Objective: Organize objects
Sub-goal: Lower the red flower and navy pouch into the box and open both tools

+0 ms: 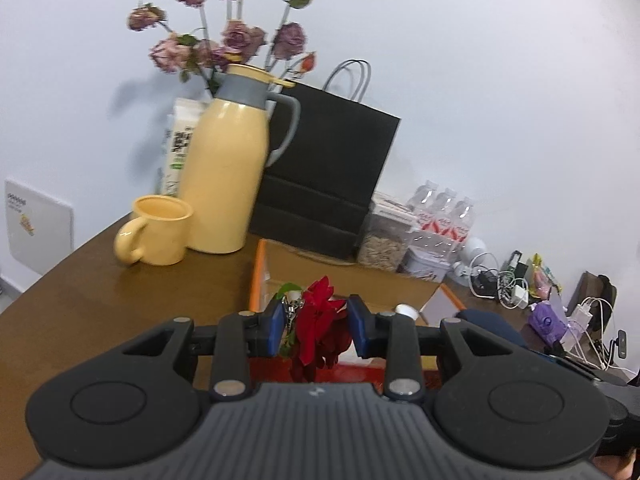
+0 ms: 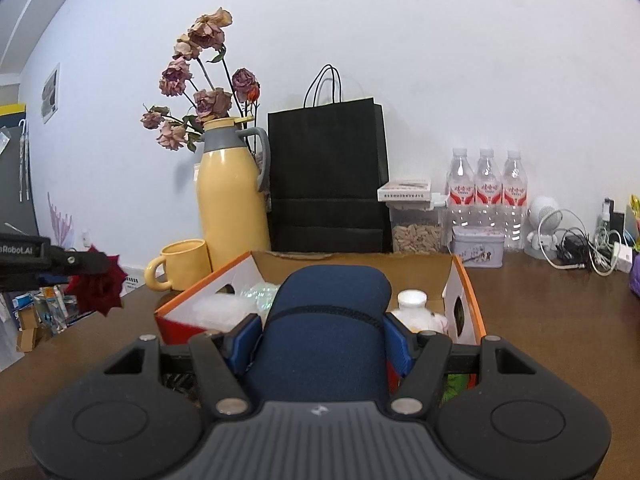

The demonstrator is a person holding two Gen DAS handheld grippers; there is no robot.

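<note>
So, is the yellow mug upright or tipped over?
Upright: the yellow mug stands on its base beside the thermos, mouth facing up.

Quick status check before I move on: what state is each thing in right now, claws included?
Left claw: shut on red flower, held above the table.
Right claw: shut on blue pouch, above the box.
Cardboard box: open, partly filled.
White bottle: upright in the box, capped.
Yellow jug: upright, lid on.
Yellow mug: upright beside the jug.
Black bag: standing against the wall.
Water bottles: upright, capped.
</note>
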